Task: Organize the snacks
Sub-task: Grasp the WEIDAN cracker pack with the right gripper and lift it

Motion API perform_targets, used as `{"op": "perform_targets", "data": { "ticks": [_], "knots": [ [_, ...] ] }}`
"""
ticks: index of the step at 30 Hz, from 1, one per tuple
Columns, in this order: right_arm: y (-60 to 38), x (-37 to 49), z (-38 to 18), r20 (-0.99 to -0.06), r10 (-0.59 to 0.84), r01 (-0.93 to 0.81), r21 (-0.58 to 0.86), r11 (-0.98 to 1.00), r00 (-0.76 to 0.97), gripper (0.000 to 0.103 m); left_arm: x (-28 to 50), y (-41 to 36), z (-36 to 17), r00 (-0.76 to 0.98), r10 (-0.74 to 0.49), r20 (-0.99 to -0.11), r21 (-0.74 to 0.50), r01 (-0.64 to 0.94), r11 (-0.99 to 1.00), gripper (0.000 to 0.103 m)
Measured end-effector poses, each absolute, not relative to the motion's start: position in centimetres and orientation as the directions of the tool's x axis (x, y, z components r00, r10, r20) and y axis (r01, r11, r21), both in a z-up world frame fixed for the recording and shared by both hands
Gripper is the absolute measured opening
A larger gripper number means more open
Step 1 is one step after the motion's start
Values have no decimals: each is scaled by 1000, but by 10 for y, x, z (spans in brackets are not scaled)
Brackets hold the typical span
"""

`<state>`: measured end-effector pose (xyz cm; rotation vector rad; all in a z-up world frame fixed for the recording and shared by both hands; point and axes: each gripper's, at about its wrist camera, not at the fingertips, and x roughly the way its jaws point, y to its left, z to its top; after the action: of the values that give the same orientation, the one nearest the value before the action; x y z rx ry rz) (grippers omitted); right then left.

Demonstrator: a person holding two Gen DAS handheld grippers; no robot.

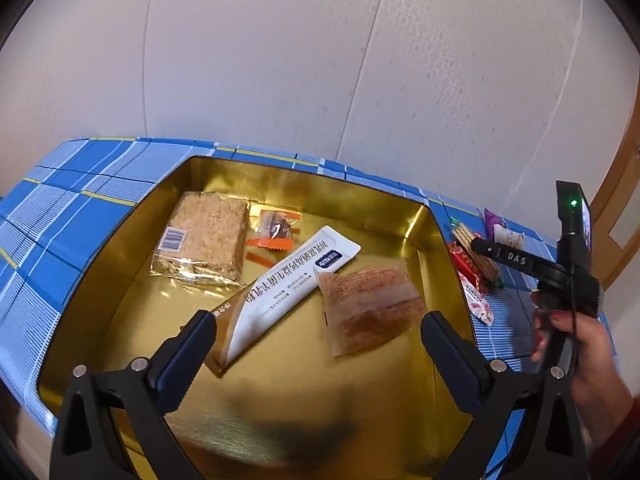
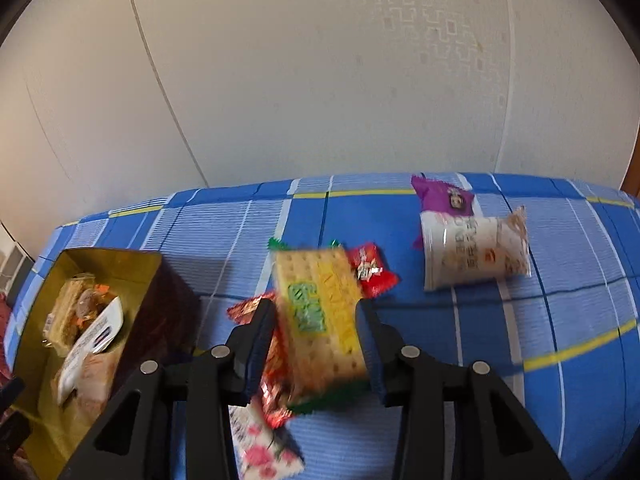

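A gold-lined box (image 1: 416, 224) sits on a blue plaid cloth and holds an oat bar pack (image 1: 208, 236), an orange candy (image 1: 274, 230), a white sachet (image 1: 292, 276) and a brown wafer pack (image 1: 368, 308). My left gripper (image 1: 318, 340) is open and empty above the box. My right gripper (image 2: 316, 324) is shut on a yellow cracker pack (image 2: 320, 316), lifted over the cloth right of the box (image 2: 148, 276). The right gripper also shows at the right edge of the left wrist view (image 1: 480, 246).
Loose snacks lie on the cloth: a red candy (image 2: 372, 272), a white pack (image 2: 472, 252), a purple pack (image 2: 444, 196), a red foil pack (image 2: 276, 392) and a floral pack (image 2: 264, 448). A wall stands behind.
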<state>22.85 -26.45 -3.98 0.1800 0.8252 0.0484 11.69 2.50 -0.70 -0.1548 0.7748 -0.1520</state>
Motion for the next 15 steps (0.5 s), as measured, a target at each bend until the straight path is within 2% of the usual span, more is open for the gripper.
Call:
{"op": "perform_targets", "data": {
  "ticks": [15],
  "knots": [
    [-262, 217, -42, -743, 81, -20, 90, 996, 664, 44, 101, -14, -7, 692, -221, -687, -173, 139, 975, 103]
  ]
}}
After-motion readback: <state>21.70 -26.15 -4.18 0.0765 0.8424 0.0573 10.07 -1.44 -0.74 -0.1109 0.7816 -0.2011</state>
